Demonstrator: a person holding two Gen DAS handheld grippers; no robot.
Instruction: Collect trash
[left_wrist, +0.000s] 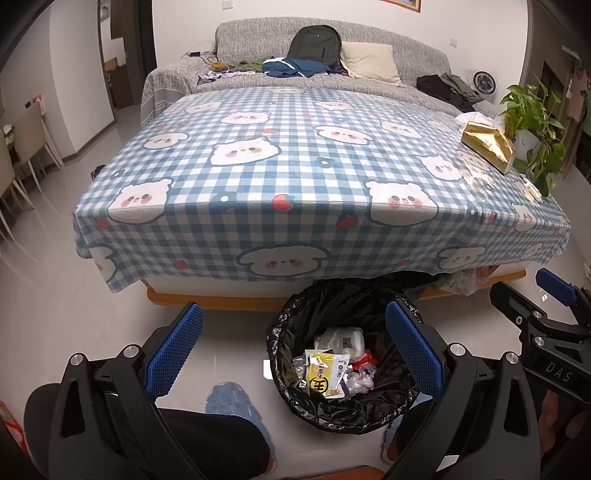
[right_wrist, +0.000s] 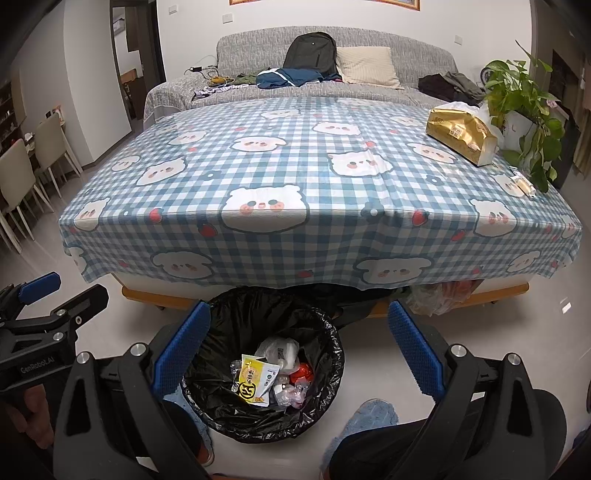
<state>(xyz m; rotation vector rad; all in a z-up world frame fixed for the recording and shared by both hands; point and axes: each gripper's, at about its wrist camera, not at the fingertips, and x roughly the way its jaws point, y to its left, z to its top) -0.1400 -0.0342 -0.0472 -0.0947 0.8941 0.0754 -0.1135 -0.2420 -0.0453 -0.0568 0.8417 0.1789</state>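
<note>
Both claws, left gripper (left_wrist: 293, 347) and right gripper (right_wrist: 297, 345), apart, empty. Bin (right_wrist: 328, 354) lower centre; far rim hidden under checked tablecloth (right_wrist: 295, 177). Sofa (right_wrist: 369, 44) top of frame.

Both wrist views look forward and slightly down from low, near the person's knees, towards the table (left_wrist: 295, 155) ahead. Each has the bin (left_wrist: 295, 398) close below, right of centre from the left gripper (left_wrist: 295, 354), left of centre from the right gripper (right_wrist: 295, 350).
</note>
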